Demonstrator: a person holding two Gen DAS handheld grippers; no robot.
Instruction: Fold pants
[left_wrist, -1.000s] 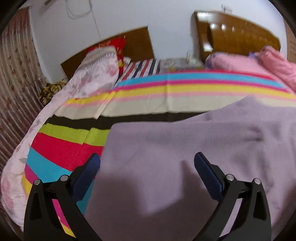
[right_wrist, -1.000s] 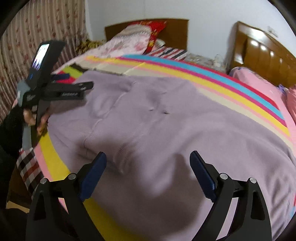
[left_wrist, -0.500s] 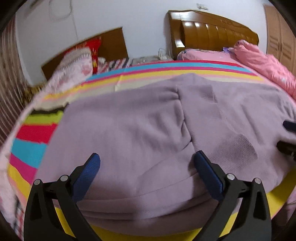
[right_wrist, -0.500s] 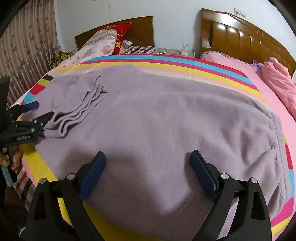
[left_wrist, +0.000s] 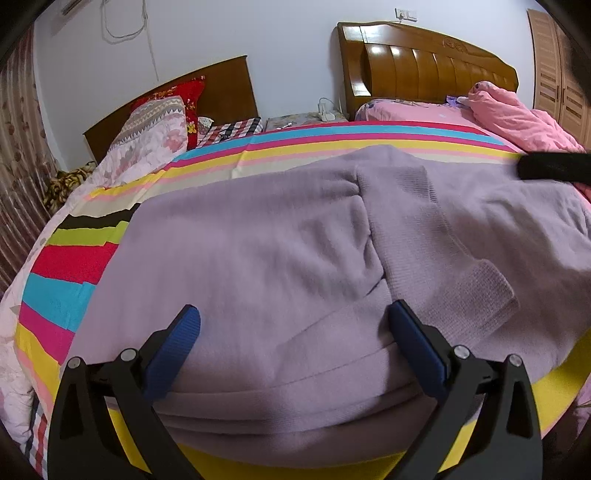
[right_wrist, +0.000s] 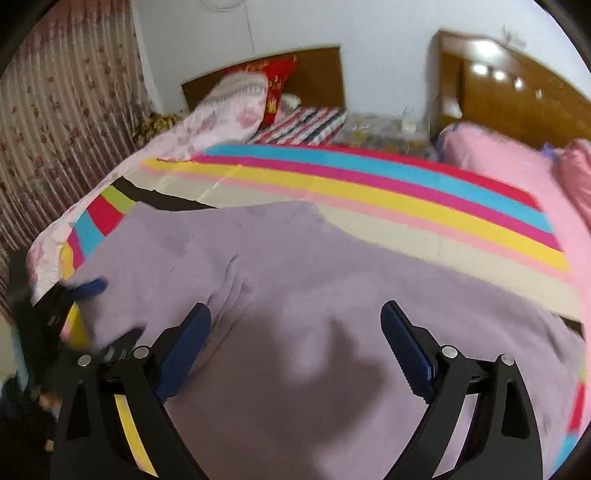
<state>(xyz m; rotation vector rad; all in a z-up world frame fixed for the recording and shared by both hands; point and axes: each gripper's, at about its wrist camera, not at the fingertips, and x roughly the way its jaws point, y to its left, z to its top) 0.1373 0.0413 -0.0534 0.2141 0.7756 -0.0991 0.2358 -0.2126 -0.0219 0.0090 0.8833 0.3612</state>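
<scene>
The lilac fleece pants lie spread on a striped bedsheet, with ribbed cuffs folded over at the right. My left gripper is open and empty, just above the near edge of the pants. My right gripper is open and empty above the pants. In the right wrist view the left gripper shows blurred at the left edge of the pants. In the left wrist view a black part of the right gripper crosses the far right.
The striped sheet covers a bed with a wooden headboard and floral pillows. A second bed with pink bedding and headboard stands to the right. A floral curtain hangs at the left.
Both grippers stayed open. The left view holds nearly steady over the pants. The right gripper swung left toward the left gripper, and its view is blurred by motion.
</scene>
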